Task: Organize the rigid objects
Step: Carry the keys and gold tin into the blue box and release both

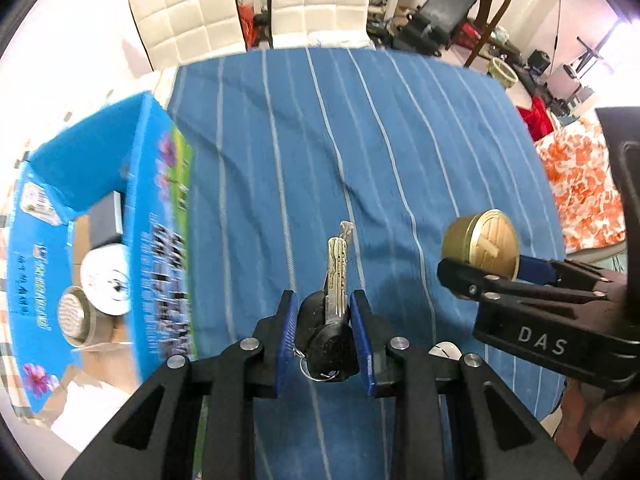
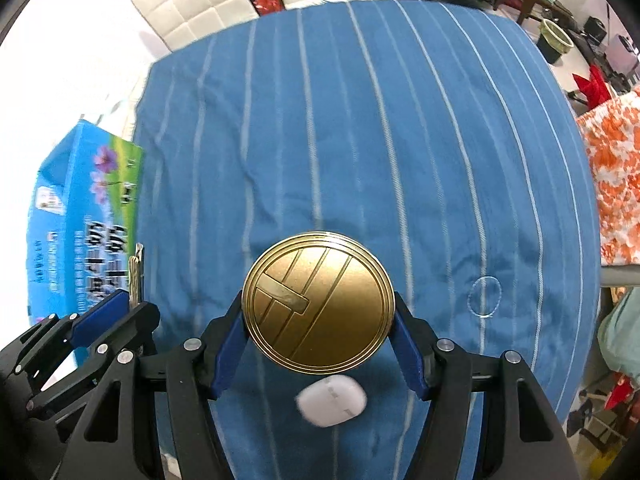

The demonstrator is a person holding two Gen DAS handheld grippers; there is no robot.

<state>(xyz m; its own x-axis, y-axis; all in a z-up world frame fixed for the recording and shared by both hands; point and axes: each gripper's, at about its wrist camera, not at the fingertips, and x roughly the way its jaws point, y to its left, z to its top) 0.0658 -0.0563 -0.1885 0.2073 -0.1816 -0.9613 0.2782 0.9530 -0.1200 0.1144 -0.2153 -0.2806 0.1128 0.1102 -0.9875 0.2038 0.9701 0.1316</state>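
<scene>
The left gripper (image 1: 325,336) pinches a bunch of keys (image 1: 334,280), blades pointing away; the right gripper (image 2: 320,344) clamps a gold tin (image 2: 318,300). The open blue box (image 1: 132,216) lies left, nearer the left gripper, beside the blue-clothed surface (image 1: 320,140).

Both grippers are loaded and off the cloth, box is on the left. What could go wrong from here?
1. The keys are pinched only at their black heads by the left gripper; the blades and ring hang free, so they may pivot or slip.
2. The right gripper holds the gold tin by its round rim, which could roll out.
3. The box already holds a round metal piece and a strainer; dropped items may knock them.
</scene>
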